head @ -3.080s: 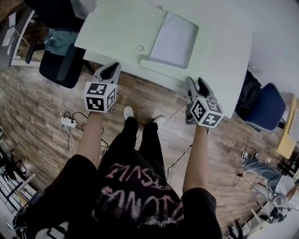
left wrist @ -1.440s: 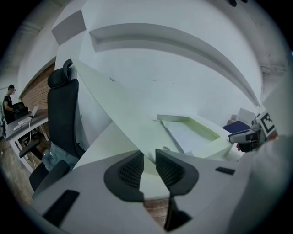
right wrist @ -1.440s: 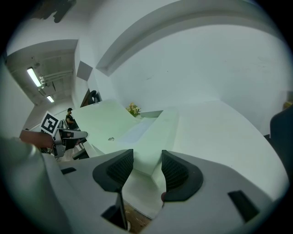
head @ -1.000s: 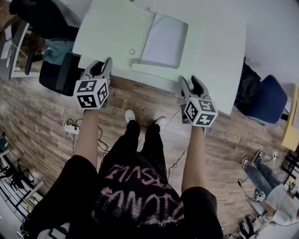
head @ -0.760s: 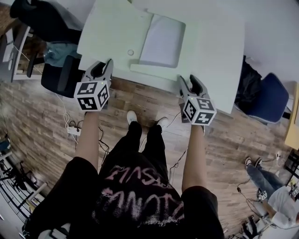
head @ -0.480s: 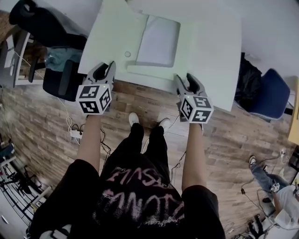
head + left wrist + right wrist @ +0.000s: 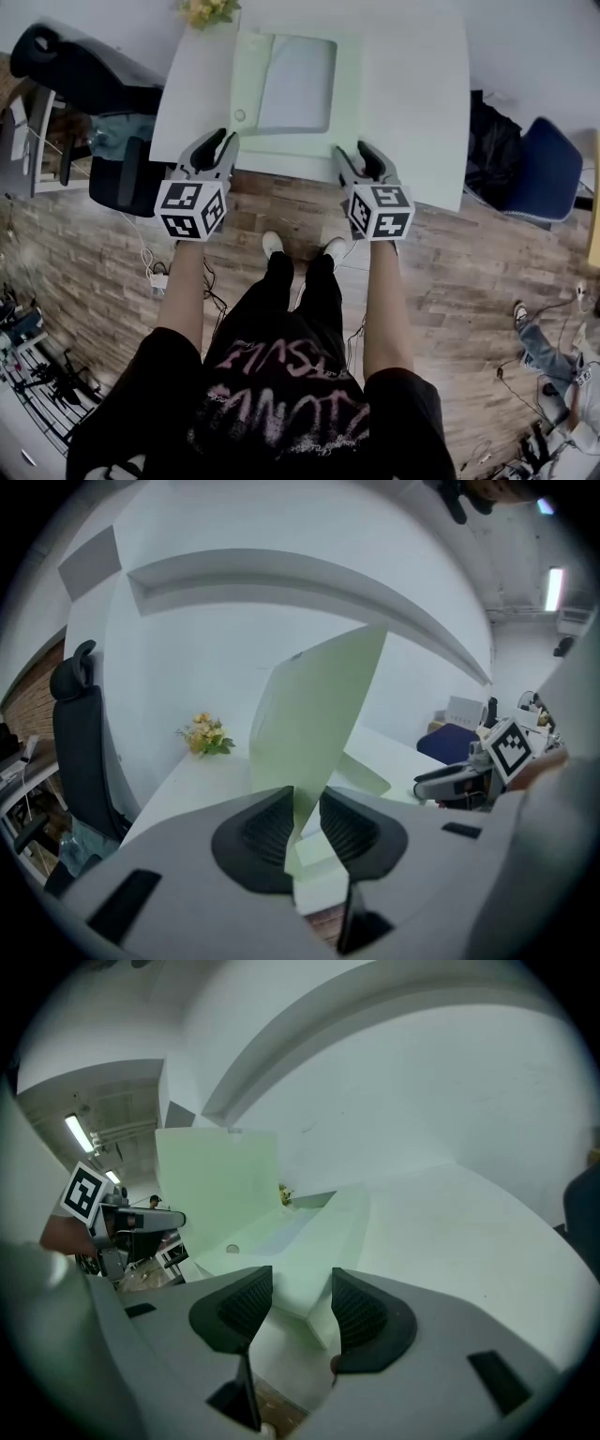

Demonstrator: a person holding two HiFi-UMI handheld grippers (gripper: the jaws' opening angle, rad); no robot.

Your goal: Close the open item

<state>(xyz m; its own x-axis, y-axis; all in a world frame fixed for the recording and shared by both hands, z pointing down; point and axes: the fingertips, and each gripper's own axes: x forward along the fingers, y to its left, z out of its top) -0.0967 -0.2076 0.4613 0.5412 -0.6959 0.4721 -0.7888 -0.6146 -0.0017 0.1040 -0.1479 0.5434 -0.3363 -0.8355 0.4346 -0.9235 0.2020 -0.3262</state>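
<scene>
By my reckoning nothing is closed yet: the pale green flat folder case (image 7: 291,84) lies on the white table (image 7: 412,94) with its lid (image 7: 314,705) upright, my left gripper (image 7: 221,141) has just been opening with nothing pinched, and my right gripper (image 7: 353,150) is spread and empty.

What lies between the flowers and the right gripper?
The open green folder, on the white table; the head view shows it between flowers and right gripper.

Office — white desk (image 7: 412,94), black swivel chair (image 7: 75,70), blue chair (image 7: 553,164) — power strip (image 7: 157,280) on floor.
</scene>
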